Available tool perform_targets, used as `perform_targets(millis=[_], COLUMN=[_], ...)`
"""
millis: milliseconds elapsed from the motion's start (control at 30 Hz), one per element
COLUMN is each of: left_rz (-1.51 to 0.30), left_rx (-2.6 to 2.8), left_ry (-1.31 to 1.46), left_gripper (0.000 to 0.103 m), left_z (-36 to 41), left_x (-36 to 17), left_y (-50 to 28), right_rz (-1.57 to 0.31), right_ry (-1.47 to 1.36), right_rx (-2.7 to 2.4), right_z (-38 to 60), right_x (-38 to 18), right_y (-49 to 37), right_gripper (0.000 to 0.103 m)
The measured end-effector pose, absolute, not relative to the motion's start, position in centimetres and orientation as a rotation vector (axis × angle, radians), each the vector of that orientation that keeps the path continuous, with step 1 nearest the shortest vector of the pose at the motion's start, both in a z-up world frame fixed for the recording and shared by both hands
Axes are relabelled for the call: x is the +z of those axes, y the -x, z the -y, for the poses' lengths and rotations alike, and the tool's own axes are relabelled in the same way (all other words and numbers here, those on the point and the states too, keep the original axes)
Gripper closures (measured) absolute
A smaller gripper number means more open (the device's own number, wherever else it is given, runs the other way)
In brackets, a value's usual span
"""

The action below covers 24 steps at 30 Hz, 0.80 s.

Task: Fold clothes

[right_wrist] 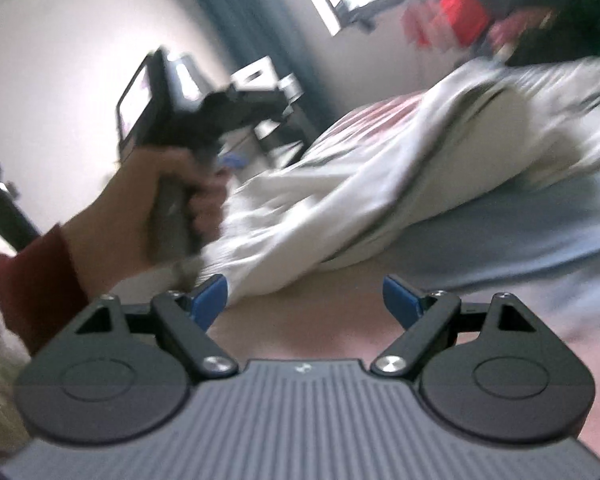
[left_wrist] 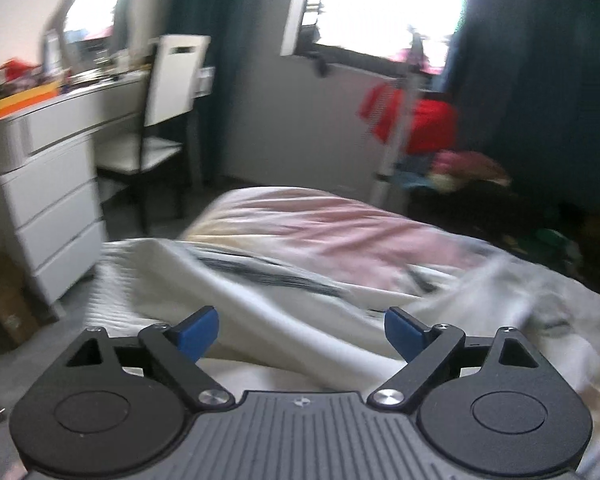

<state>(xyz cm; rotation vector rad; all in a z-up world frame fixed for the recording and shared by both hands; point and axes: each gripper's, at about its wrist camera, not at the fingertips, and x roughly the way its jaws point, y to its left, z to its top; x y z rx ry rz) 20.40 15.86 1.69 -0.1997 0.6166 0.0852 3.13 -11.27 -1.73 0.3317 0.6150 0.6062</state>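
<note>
Both grippers were seen empty. The left gripper (left_wrist: pixel 301 330) was held with its jaws spread wide, and the right gripper (right_wrist: pixel 305 298) was spread wide too. A white garment (left_wrist: pixel 236 300) was found crumpled on the bed (left_wrist: pixel 324 220), at 12 o'clock from the left gripper. In the right view, a hand (right_wrist: pixel 148 208) was seen at 10 o'clock, closed around the left gripper's handle.

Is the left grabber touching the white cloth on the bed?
Apart. The left wrist view shows the left gripper open, nothing between its blue fingertips, with the white garment lying beyond them.
</note>
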Motion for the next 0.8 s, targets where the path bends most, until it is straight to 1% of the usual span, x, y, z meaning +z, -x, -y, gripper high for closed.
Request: perform_targets(millis=[133, 267, 367, 500, 533, 600, 700, 733, 767, 800], left_rz=[-0.599, -0.592, -0.571, -0.546, -0.543, -0.555, -0.562, -0.56, -0.558, -0.556], left_rx=[-0.016, -0.058, -0.062, -0.048, -0.043, -0.039, -0.043, -0.046, -0.049, -0.053], left_ry=[0.181, 0.154, 0.113, 0.034, 0.016, -0.025, -0.075, -0.087, -0.1, -0.112], left_gripper=[0.011, 0.011, 0.011, 0.011, 0.011, 0.015, 0.026, 0.035, 0.047, 0.052], left_z=[-9.5, -4.2, -0.7, 2.6, 3.4, 5.0, 6.6, 6.9, 7.3, 7.6], left_x=[0.9, -0.2, -1.0, -2.1, -2.4, -3.2, -3.8, -3.8, -3.9, -3.9], left_y=[-21.5, -24.8, -28.1, -33.3, -34.7, -37.2, -38.7, -38.7, -38.6, -38.6], right_rz=[-0.505, -0.434, -0.46, -0.508, -0.513, -0.515, -0.542, -0.549, -0.556, -0.564], right_ry=[-0.241, -0.286, -0.361, -0.433, -0.432, -0.419, -0.387, -0.394, -0.402, -0.411], right_rx=[0.446, 0.286, 0.229, 0.184, 0.177, 0.174, 0.155, 0.152, 0.15, 0.148], right_z=[19.6, 26.0, 28.9, 30.9, 30.2, 30.3, 30.5, 30.6, 30.7, 30.9], right_x=[-0.2, -1.5, -3.4, -6.0, -6.9, -7.9, -10.0, -10.3, -10.7, -11.0], right_y=[-1.4, -2.1, -4.3, -8.2, -9.2, -10.4, -12.7, -13.0, -13.3, -13.7], right_gripper=[0.016, 0.016, 0.016, 0.016, 0.016, 0.016, 0.016, 0.016, 0.016, 0.016])
